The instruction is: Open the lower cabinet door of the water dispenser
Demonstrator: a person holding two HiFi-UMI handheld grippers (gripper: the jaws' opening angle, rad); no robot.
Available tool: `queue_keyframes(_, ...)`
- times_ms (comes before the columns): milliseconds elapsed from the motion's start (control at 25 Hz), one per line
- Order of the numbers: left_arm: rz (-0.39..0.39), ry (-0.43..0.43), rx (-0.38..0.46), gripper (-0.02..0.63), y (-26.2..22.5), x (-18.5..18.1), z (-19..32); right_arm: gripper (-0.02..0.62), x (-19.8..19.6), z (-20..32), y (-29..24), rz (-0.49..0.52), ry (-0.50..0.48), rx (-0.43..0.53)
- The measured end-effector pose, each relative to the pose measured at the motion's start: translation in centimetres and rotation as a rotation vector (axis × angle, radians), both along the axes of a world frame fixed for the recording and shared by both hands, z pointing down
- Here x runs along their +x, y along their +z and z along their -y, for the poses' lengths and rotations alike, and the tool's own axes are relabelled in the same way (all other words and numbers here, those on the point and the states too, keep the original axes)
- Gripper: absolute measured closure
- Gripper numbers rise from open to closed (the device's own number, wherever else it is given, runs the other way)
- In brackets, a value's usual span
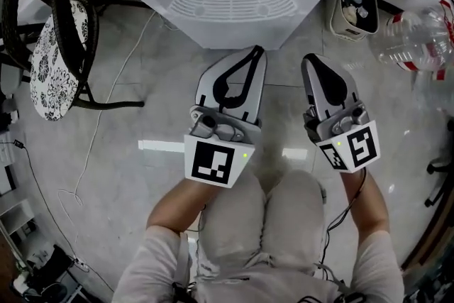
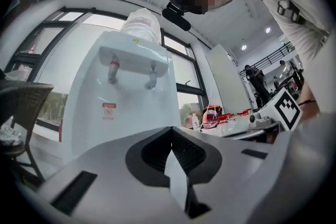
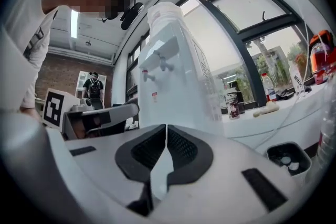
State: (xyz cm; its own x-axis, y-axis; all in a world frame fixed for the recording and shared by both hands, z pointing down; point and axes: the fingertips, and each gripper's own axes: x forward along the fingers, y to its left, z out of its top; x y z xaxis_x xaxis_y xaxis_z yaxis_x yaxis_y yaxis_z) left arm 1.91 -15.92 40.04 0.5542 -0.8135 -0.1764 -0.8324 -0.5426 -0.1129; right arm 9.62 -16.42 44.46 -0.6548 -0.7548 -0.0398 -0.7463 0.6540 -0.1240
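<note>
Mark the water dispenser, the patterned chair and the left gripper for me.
water dispenser (image 2: 128, 113): left gripper view, white front panel below the taps.
patterned chair (image 1: 55, 59): head view, floral seat cushion.
left gripper (image 1: 256, 52): head view, tips of its shut jaws.

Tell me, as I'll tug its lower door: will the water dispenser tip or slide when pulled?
Likely top-heavy: the water dispenser is tall and narrow, with a big bottle on top, so a hard tug could rock it. It may also slide on the glossy floor.
</note>
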Motion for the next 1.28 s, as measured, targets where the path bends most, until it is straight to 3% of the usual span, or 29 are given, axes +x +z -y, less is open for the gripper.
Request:
queue_keyframes(280, 0.048, 0.013, 0.002, 0.603, 7.0, 2.3, 2.2, 0.577, 0.0, 3.1, 5.8, -0.017, 0.035, 0.038)
queue_keyframes(680, 0.041, 0.03, 0.023, 0.603, 10.6, 3.9, 4.2, 0.572, 0.3, 4.9, 9.3, -0.006, 0.019, 0.081)
queue_keyframes(920, 0.05, 0.043, 0.022, 0.603, 11.0, 4.5, 4.4, 0.426, 0.3, 6.7, 11.2, -0.05, 0.0, 0.077)
queue_keyframes(1280, 0.033, 0.044, 0.04, 0.603, 10.8, 3.8, 3.5, 0.33, 0.8, 9.0, 13.1, -0.045, -0.007, 0.046)
